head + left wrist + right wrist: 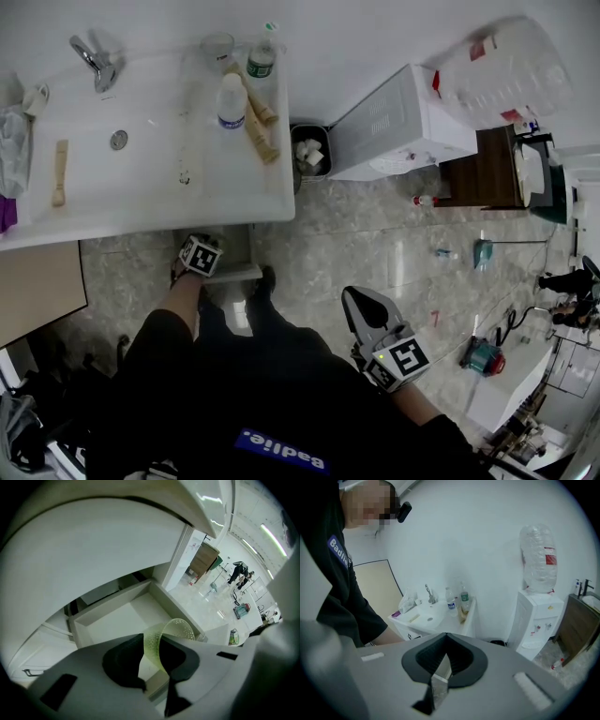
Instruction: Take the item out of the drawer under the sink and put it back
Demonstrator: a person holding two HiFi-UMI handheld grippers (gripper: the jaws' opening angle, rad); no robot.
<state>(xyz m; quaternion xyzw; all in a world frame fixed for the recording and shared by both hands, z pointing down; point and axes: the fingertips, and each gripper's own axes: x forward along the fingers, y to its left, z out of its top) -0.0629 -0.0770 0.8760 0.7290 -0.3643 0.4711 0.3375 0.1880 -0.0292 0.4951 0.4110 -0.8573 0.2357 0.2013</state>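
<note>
Well, green cup [176, 629] stands between left fingers [123, 663]

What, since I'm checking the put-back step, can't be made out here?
Green item: left gripper view, its lower part is behind the fingers; what it is, unclear.
Drawer: head view, inside hidden under the sink.
Bottles: head view, labels too small to read.
</note>
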